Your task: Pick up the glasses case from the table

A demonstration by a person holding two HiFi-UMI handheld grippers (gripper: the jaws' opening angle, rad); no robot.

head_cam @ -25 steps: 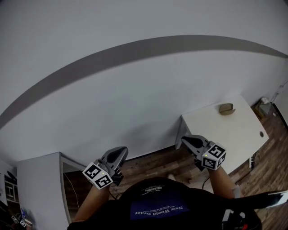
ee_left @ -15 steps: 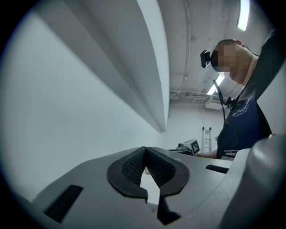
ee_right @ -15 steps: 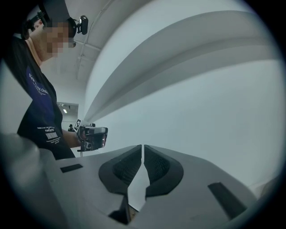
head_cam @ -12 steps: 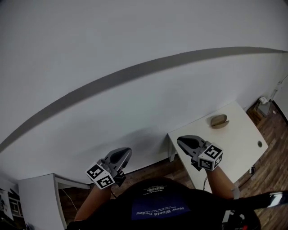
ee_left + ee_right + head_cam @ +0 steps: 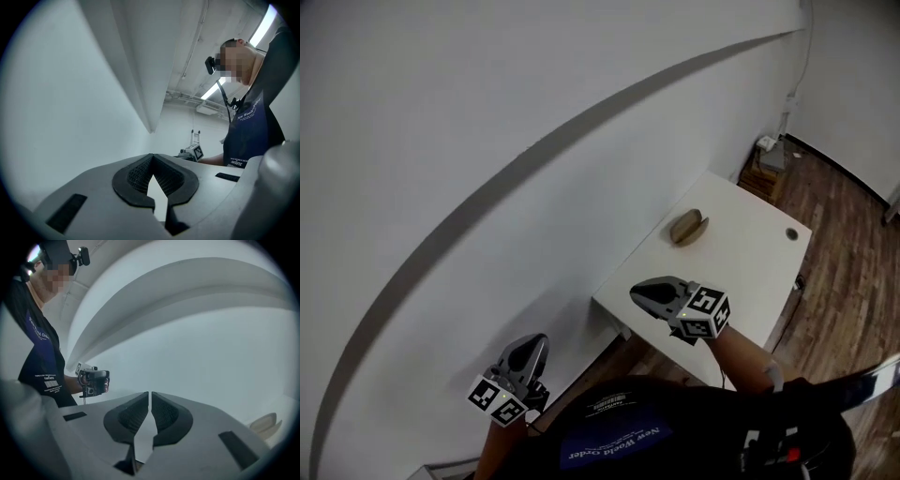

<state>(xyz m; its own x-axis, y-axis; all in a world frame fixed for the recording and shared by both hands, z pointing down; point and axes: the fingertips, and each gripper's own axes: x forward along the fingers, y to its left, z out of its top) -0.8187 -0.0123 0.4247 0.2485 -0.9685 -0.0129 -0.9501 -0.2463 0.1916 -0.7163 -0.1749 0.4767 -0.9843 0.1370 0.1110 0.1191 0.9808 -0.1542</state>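
**Glasses case lies on white worktop, both hand-held grippers shut and empty**

A tan glasses case [image 5: 687, 227] lies closed on a white worktop [image 5: 750, 258] that stands against a pale wall [image 5: 487, 112] crossed by a grey stripe [image 5: 581, 131]. The case sits on the far part of the worktop, close to the wall, with bare surface all around it. A small round hole [image 5: 790, 234] marks the worktop to the right of the case.

The person's right hand-held gripper [image 5: 636, 292] hovers over the near left corner of the worktop, pointing roughly level, well apart from the case. Its own view shows the two jaws drawn together with only a hairline slit between the pads and nothing in them; the case shows at that view's lower right edge.

The left hand-held gripper [image 5: 536, 341] hangs further left and nearer, off the worktop and close to the wall. Its jaws meet at the tips, with nothing held. Dark wood flooring [image 5: 848, 272] runs along the right.
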